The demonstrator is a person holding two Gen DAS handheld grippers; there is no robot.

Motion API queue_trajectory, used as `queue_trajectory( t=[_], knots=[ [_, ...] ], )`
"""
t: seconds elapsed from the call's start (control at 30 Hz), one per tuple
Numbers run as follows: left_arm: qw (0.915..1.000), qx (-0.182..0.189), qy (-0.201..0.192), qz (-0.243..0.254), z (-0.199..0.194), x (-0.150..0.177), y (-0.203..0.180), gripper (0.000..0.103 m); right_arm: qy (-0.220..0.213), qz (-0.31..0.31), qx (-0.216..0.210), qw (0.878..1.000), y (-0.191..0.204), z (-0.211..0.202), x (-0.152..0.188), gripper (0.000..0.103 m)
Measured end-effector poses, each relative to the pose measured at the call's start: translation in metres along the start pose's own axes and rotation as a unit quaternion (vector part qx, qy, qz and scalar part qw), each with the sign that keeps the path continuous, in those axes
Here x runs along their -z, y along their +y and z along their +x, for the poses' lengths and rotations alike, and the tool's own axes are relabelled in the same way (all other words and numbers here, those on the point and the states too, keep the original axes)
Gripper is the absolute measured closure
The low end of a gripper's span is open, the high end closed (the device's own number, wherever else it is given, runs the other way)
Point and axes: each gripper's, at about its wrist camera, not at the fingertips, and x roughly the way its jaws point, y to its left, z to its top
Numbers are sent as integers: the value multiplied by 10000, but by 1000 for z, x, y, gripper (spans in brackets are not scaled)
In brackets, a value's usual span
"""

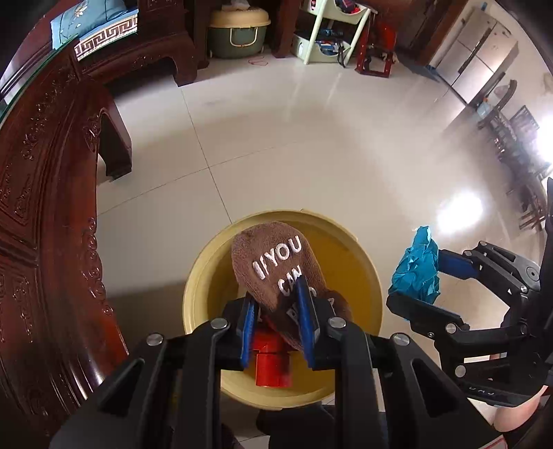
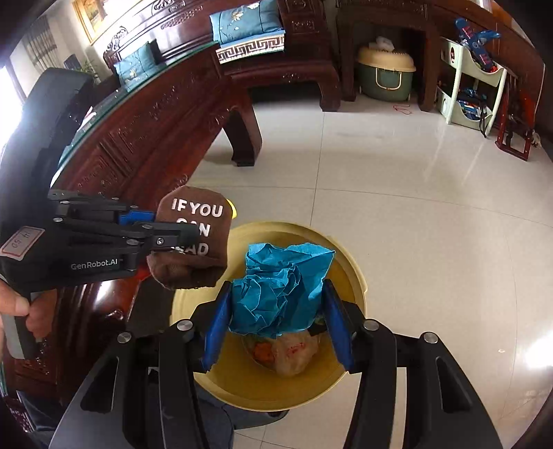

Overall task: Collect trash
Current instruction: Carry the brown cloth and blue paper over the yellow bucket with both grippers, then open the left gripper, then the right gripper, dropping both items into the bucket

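Observation:
A round yellow bin [image 1: 204,276] [image 2: 349,269] stands on the tiled floor below both grippers. My left gripper [image 1: 278,311] is shut on a brown sock [image 1: 273,266] [image 2: 197,238] with white letters, which hangs over the bin's mouth. My right gripper [image 2: 276,314] [image 1: 411,286] is shut on a crumpled blue paper wad [image 2: 280,286] [image 1: 416,269]; in its own view the wad sits over the bin's opening. Inside the bin lie a red block [image 1: 271,362] and crumpled pale wrappers [image 2: 293,352].
A carved dark wooden table [image 1: 45,214] [image 2: 145,138] runs close along the bin's left side. A wooden bench with blue cushions [image 2: 249,24], a green and cream basket [image 1: 238,31], a pale shelf rack [image 2: 473,79] and a red stool [image 1: 376,58] line the far wall.

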Motion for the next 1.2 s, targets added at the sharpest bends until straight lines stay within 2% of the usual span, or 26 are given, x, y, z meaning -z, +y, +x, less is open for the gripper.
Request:
queue_trajectory(
  t=[0.37, 0.6, 0.63, 0.73, 1.2],
  knots=[
    [9994, 26, 292, 175, 19, 2, -10, 81, 337, 72, 32, 9994, -5, 28, 6, 53],
    [9993, 51, 372, 33, 23, 0, -4, 79, 360, 106, 66, 9993, -8, 31, 9, 53],
    [9993, 52, 377, 39, 23, -1, -4, 78, 356, 106, 72, 9993, -9, 30, 9, 53],
    [9996, 10, 292, 32, 21, -1, -4, 62, 356, 136, 93, 9992, -9, 30, 9, 53],
    [9994, 13, 329, 40, 20, 0, -4, 61, 444, 15, 21, 9990, 0, 34, 8, 53]
  ],
)
